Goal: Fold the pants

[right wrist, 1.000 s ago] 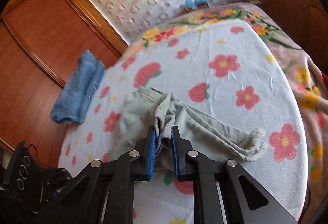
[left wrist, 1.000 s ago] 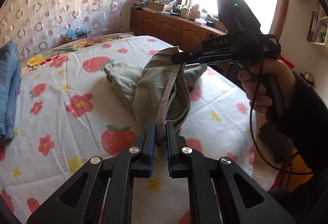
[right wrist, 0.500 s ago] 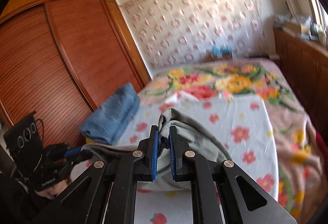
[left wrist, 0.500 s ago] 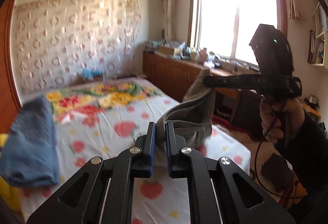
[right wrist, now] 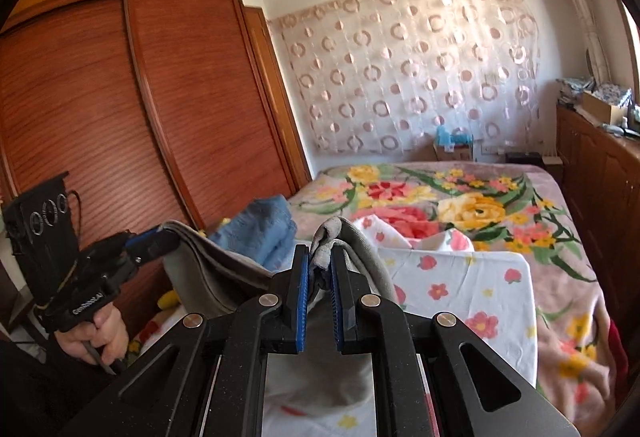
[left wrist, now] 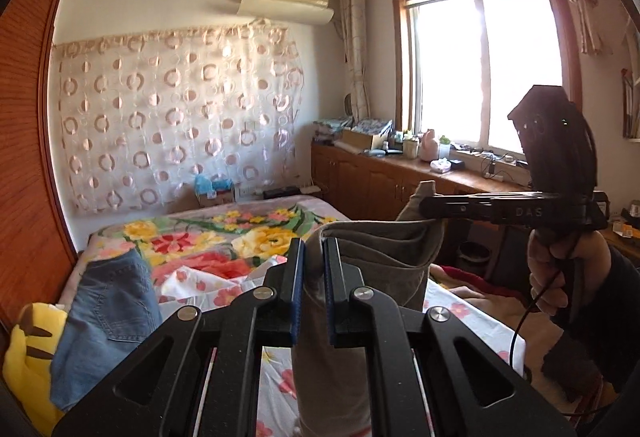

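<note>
**Left wrist view: pants lifted between 2 grippers**

Left wrist view: left gripper (left wrist: pixel 314 265) clamped on an edge of the grey-khaki pants (left wrist: pixel 372 261), jaws nearly closed with only the cloth between the blue pads. Fabric hanging straight down from that pinch, out of frame at the bottom. Stretched sideways to the right gripper (left wrist: pixel 430 203), held level in the right hand (left wrist: pixel 554 277), its tips buried in a raised corner of the same waist edge; jaws pinched on the cloth. Pants raised above the near edge of the bed (left wrist: pixel 472 301), between the 2 grippers.

Right wrist view: right gripper (right wrist: pixel 320 269) nipping a bunched fold of pants (right wrist: pixel 224 269), jaws nearly closed on it. Left gripper (right wrist: pixel 160 239) at the left edge of frame, gripping the far corner, left hand (right wrist: pixel 94 337) below it. Cloth sagging between the 2 pinch points.

Folded blue jeans (left wrist: pixel 108 313) along the left edge of the bed, beside a yellow plush toy (left wrist: pixel 28 357). White flowered sheet (right wrist: pixel 472 289) over the near end of the bed.
</note>
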The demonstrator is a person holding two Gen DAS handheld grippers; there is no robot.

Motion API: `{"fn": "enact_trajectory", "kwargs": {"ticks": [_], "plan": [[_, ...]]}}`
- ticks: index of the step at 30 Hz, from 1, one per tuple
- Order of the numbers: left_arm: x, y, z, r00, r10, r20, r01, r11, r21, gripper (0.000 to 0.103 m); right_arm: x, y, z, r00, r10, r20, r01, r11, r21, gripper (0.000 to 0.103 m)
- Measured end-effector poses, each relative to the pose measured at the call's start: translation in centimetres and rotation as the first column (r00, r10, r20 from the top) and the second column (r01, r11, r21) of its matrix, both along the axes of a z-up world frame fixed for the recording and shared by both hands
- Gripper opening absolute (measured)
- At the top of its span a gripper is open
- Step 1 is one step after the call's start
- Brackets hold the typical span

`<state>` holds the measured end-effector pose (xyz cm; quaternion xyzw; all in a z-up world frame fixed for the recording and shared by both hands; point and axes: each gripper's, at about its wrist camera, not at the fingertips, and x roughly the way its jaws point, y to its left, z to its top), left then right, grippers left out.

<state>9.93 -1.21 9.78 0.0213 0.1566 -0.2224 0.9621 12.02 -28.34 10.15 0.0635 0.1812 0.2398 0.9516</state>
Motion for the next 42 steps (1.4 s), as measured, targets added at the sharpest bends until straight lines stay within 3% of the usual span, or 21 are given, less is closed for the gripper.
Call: {"fn": "enact_trajectory", "kwargs": {"ticks": [5, 9, 11, 15, 19, 25, 29, 34, 38, 42], "plan": [[4.3, 1.1, -0.1, 0.999, 0.038, -0.016, -0.038, 0.999, 0.018, 0.010, 5.5, 1.0, 1.0, 0.999, 0.000, -0.042, -0.001, 1.000, -0.011, 0.010], [6.3, 1.1, 2.9, 0.998, 0.056, 0.031, -0.057, 0.998, 0.029, 0.010, 8.4, 1.7, 4.5, 1.000, -0.015, -0.006, 0.015, 1.000, -0.004, 0.010], [6.5, 1.2, 4.8, 0.998, 0.003, 0.062, -0.004, 1.000, 0.013, 0.010, 9.8, 2.1, 6.3, 0.999, -0.029, 0.046, 0.029, 1.000, 0.001, 0.010], [5.3, 0.8, 5.4, 0.995, -0.016, 0.096, 0.011, 0.999, 0.051, 0.010, 8.7, 2.5, 8.4, 0.994, -0.043, 0.098, 0.044, 0.999, -0.018, 0.009], [4.3, 1.2, 1.1, 1.000, -0.013, 0.023, 0.011, 0.997, 0.081, 0.010, 6.7, 3.1, 5.5, 0.999, -0.020, 0.039, 0.021, 0.999, -0.024, 0.010], [1.6, 2.6, -7.2, 0.986, -0.009, -0.169, 0.020, 0.998, 0.064, 0.010, 3.9, 6.3, -2.2, 0.989, 0.021, -0.145, -0.035, 0.995, -0.098, 0.010], [-1.1, 2.1, -10.1, 0.975, -0.009, -0.222, 0.026, 0.997, 0.076, 0.010, 2.2, 8.2, -5.8, 0.971, 0.032, -0.236, -0.056, 0.994, -0.095, 0.010], [-4.0, 1.7, -11.7, 0.968, -0.010, -0.251, 0.031, 0.996, 0.080, 0.011, 0.2, 9.1, -7.0, 0.958, 0.033, -0.284, -0.060, 0.994, -0.086, 0.010], [-5.6, 2.3, -13.3, 0.952, -0.032, -0.305, 0.047, 0.998, 0.041, 0.011, -1.4, 8.5, -7.6, 0.946, 0.041, -0.322, -0.063, 0.996, -0.061, 0.010], [-6.4, 2.2, -15.0, 0.935, -0.024, -0.353, 0.044, 0.998, 0.050, 0.013, -1.8, 8.4, -8.2, 0.932, 0.028, -0.362, -0.058, 0.996, -0.072, 0.010]]}}
